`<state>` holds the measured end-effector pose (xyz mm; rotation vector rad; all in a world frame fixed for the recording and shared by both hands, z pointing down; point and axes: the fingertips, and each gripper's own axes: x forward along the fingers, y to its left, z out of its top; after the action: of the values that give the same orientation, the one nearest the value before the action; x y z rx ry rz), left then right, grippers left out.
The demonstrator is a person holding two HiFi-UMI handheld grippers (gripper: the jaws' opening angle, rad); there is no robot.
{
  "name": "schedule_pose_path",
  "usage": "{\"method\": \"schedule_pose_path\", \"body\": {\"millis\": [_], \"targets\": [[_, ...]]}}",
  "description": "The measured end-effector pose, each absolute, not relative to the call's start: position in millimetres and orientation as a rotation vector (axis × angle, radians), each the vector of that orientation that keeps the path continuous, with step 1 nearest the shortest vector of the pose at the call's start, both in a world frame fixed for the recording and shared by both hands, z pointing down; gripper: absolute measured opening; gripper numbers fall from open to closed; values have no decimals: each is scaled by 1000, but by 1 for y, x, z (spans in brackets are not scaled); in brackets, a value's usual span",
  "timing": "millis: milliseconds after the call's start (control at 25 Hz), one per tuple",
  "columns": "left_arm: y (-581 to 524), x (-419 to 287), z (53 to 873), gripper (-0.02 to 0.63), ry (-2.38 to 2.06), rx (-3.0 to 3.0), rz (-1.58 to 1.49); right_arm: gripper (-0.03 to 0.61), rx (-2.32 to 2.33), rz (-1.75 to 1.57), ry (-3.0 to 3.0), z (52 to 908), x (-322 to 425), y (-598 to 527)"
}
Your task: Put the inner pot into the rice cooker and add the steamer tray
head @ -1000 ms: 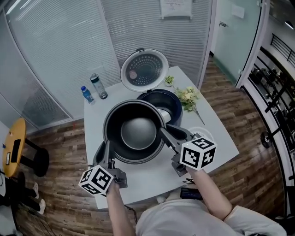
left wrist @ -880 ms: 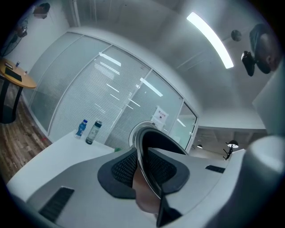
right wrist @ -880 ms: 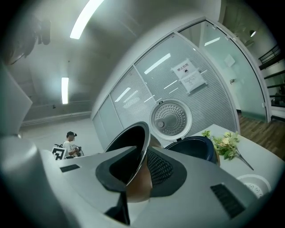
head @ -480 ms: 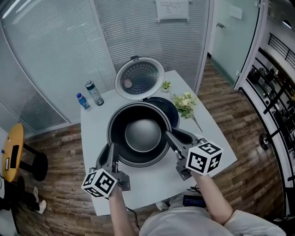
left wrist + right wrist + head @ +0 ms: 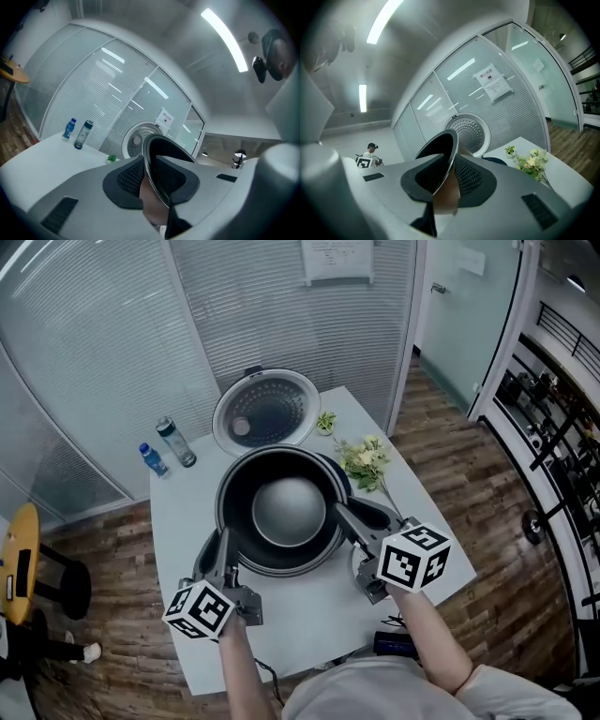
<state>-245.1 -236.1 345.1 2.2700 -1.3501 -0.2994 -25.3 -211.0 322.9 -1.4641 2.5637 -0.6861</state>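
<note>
Head view: round, dark, smooth-walled inner pot [image 5: 281,512] hangs over the rice cooker [image 5: 343,482] near the table's [image 5: 309,615] far edge.
Left gripper view: left gripper [image 5: 152,180], mesh-textured jaws clamped narrowly on the pot's thin metal rim.
Right gripper view: right gripper [image 5: 447,180] grips the rim likewise.

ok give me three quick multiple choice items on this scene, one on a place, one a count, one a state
1. In the head view, the bottles stand where from the lid?
A. left of it
B. right of it
C. on top of it

2. How many bottles are there?
A. one
B. two
C. four

3. The pot is:
A. upside down on the floor
B. held by its rim in the left hand-held gripper and the right hand-held gripper
C. shut under the lid

Answers:
1. A, they stand left of the open lid.
2. B, one blue-capped and one dark-capped.
3. B, each gripper view shows pads clamped on the rim.
</note>
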Motion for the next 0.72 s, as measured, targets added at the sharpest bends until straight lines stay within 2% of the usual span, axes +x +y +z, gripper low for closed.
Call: {"method": "schedule_pose_path", "body": {"millis": [720], "targets": [[-279,-220,348,75,-1324,2255,-311,81,-1451,-713,2542,326,0,-251]]}}
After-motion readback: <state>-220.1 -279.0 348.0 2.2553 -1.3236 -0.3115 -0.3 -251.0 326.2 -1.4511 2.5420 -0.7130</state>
